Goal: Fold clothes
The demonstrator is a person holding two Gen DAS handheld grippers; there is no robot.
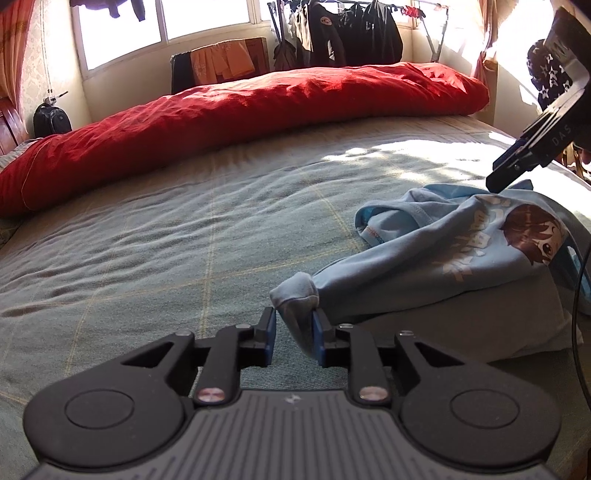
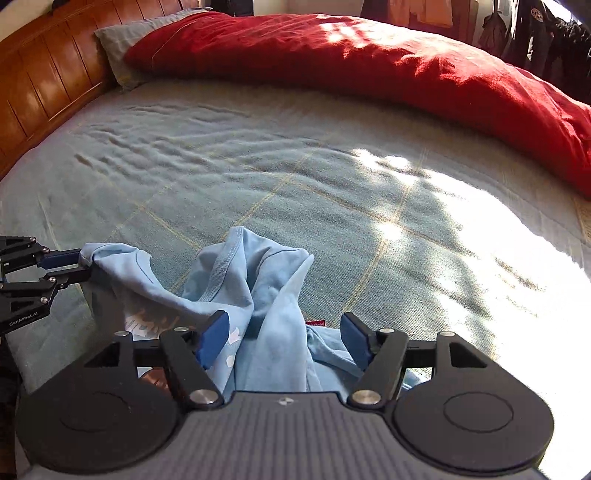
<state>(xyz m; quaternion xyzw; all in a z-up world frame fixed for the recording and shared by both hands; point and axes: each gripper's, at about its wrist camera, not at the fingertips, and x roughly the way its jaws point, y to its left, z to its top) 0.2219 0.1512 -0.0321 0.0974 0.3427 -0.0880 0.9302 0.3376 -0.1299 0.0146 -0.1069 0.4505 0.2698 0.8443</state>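
Grey-green bedspread [image 2: 258,155] covers the bed, sunlit at the right. Nearest, the left gripper [image 1: 293,332] stands narrow, its blue pads pinching a bunched corner of the light blue shirt [image 1: 461,258]. That shirt lies crumpled at the near right. The right gripper [image 2: 282,341] stands wide, cloth between its pads but not pinched. Farther back, a red duvet [image 1: 240,110] lies rolled across the bed; beyond it, dark clothes [image 1: 351,33] hang by the window.

The right gripper [image 2: 282,341] stands open over a light-blue shirt [image 2: 266,295] — pads seemingly clear — on the bed [image 2: 258,166].
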